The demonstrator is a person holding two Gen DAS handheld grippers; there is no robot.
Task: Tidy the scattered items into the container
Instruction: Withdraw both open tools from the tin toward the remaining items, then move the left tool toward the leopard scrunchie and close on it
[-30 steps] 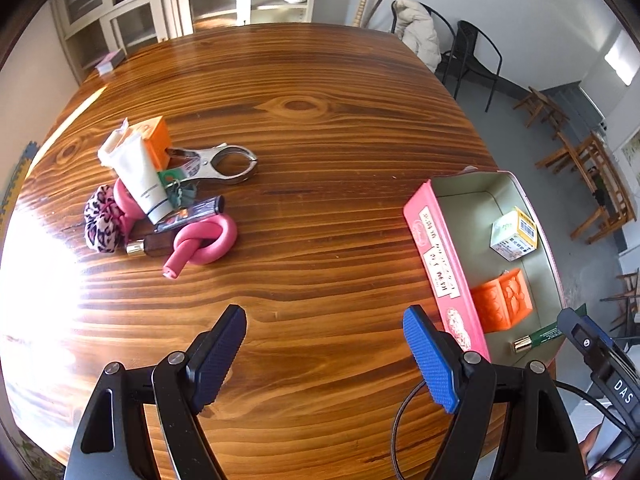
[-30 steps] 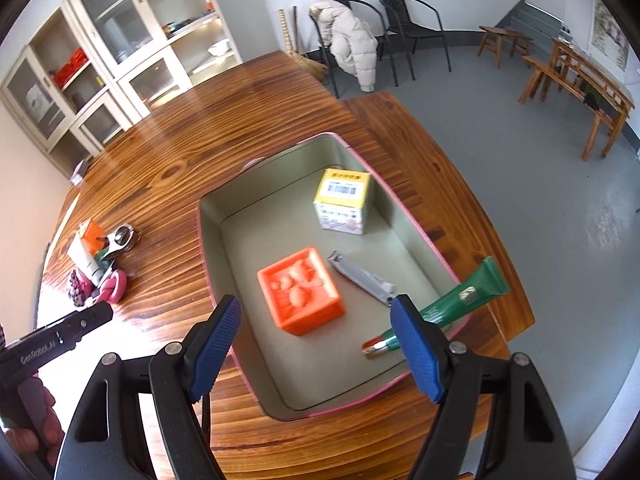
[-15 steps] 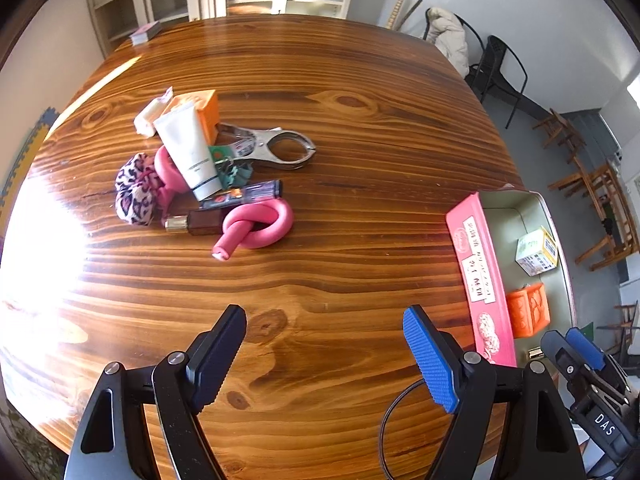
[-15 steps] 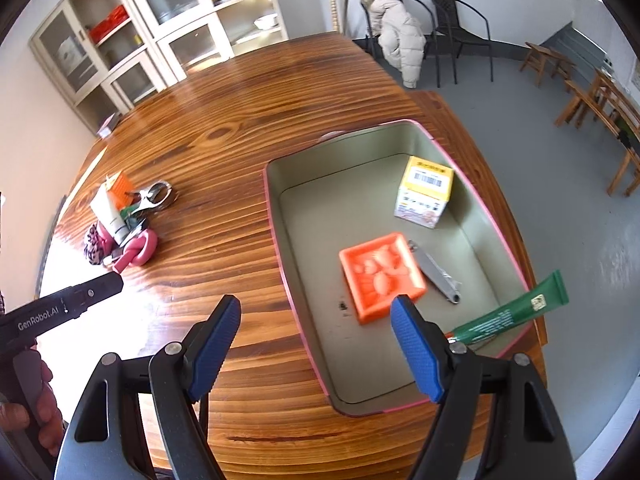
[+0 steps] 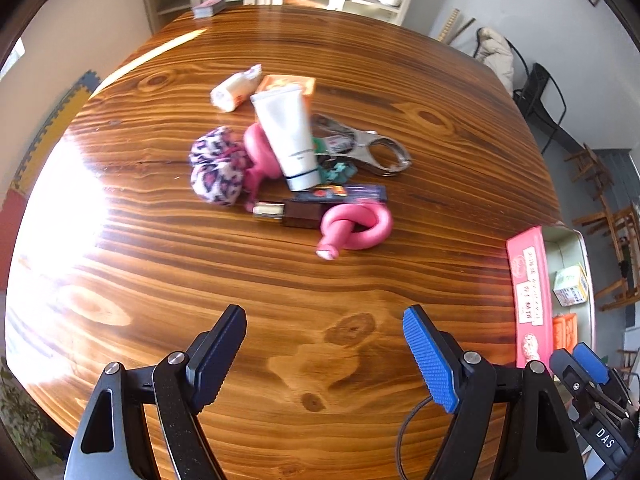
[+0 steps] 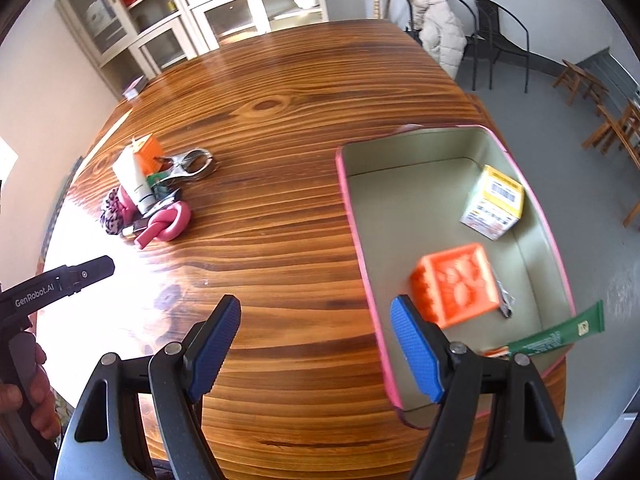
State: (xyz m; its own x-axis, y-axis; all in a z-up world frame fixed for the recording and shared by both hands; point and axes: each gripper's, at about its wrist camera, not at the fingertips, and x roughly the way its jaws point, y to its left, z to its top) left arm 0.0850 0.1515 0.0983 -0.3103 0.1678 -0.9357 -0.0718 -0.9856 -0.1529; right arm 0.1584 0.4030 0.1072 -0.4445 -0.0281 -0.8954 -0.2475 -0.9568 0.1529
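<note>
A pile of items lies on the wooden table: a white tube [image 5: 289, 136], a knotted pink foam twist [image 5: 354, 227], a leopard scrunchie [image 5: 216, 170], a metal clamp [image 5: 368, 148], a dark bottle [image 5: 294, 213] and an orange box [image 5: 290, 82]. My left gripper [image 5: 324, 354] is open and empty, short of the pile. The pink tin [image 6: 362, 256] holds an orange block [image 6: 456, 284], a yellow-topped box [image 6: 494, 202], nail clippers [image 6: 502, 296] and a green tube [image 6: 552, 336] resting on its rim. My right gripper [image 6: 316, 350] is open and empty over the tin's near left wall.
The pile also shows in the right wrist view [image 6: 152, 196], left of the tin. Glass-door cabinets [image 6: 192, 20] stand behind the table. Chairs, one with a coat [image 6: 438, 36], stand on the grey floor to the right. Strong sun glare covers the table's left side.
My left gripper has swung left and closer to the pile, which now sits ahead of it. My right gripper has shifted left from over the tin's inside to its left wall.
</note>
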